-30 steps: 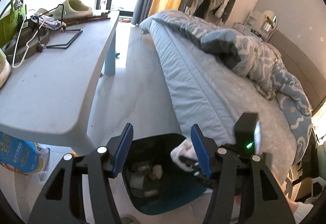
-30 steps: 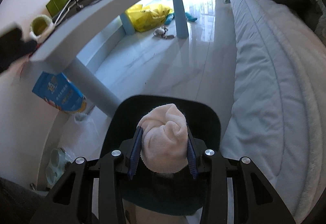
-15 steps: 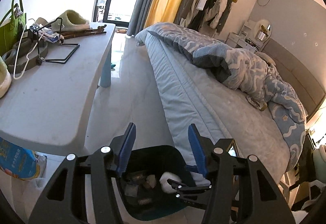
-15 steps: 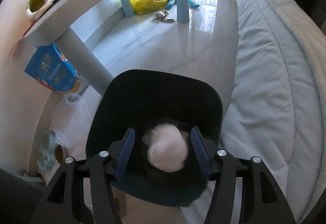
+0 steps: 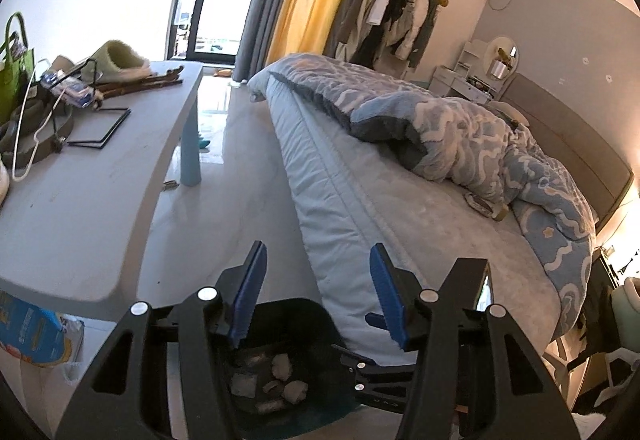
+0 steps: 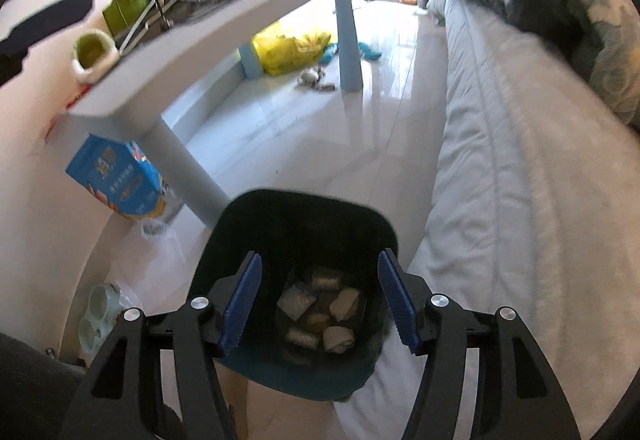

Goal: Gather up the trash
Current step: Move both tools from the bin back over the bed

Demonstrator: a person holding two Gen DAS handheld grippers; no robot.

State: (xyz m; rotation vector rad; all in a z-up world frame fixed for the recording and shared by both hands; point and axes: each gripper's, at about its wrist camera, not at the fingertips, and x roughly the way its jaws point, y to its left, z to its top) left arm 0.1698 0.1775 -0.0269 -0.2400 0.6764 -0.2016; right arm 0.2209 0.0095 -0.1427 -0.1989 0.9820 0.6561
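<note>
The pale wad, pinched a second ago, is now lying in the bin [image 6: 304, 232] below the spread right tongs [image 6: 320, 304]; left tongs [image 5: 316, 296] are being held spread, empty.

Open floor [image 6: 320, 144] (table [image 6: 224, 36], bed [image 6: 520, 168] flank).

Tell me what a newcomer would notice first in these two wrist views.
First, the dark plastic trash bin on the floor between the pale grey table and the bed, with crumpled paper wads lying at its bottom. The right gripper hangs open directly above it, holding nothing. Next, the rumpled blue patterned quilt heaped on the bed.
</note>
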